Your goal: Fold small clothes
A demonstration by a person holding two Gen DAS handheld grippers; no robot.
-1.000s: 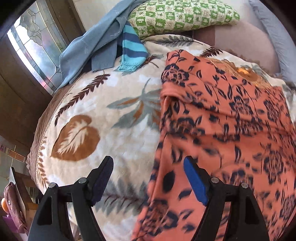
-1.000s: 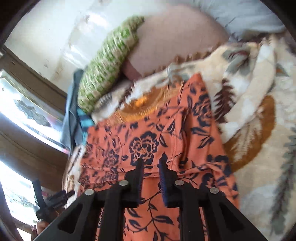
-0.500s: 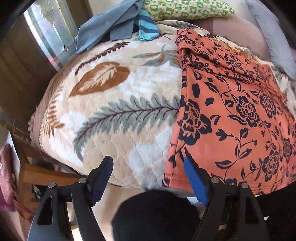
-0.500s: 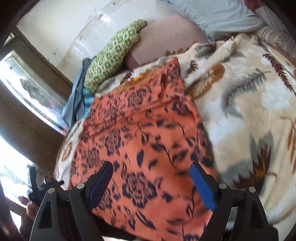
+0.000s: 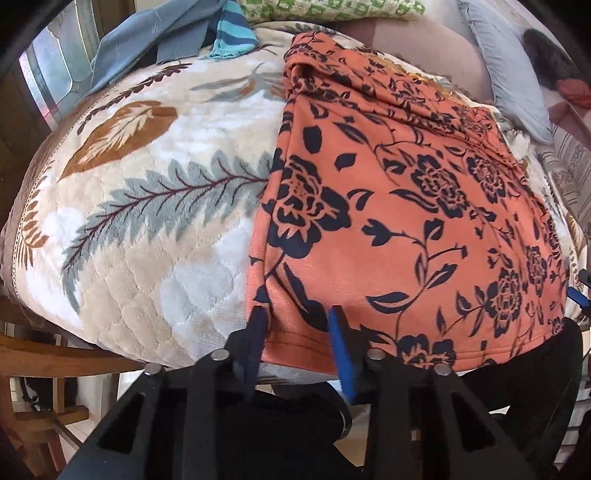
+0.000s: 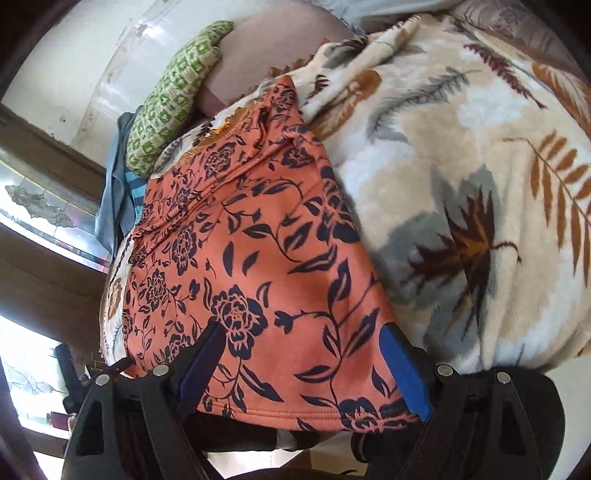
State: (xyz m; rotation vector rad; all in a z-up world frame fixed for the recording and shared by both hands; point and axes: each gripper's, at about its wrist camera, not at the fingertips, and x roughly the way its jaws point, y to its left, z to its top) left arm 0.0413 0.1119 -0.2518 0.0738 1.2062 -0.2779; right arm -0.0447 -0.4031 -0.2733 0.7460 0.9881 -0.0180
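An orange garment with a dark blue flower print (image 5: 406, 206) lies spread flat on a leaf-patterned blanket (image 5: 155, 206), its hem hanging over the near edge. My left gripper (image 5: 297, 332) is at the hem's left corner. Its jaws are closing with the hem between them, and the cloth there still looks flat. In the right wrist view the garment (image 6: 258, 258) fills the middle. My right gripper (image 6: 303, 354) stands wide open astride the hem near the right corner, its pads clear of the cloth.
At the far end lie a green patterned pillow (image 5: 332, 9), a grey-blue garment (image 5: 147, 37) and a turquoise striped piece (image 5: 232, 33). A grey pillow (image 5: 509, 74) sits far right. A wooden frame (image 5: 55, 354) stands below left, and a person's dark-clothed leg (image 5: 280, 417) is under the grippers.
Both grippers pulled back from the garment's middle to its near hem. The right jaws went from nearly shut to wide open. The left jaws narrowed around the hem corner.
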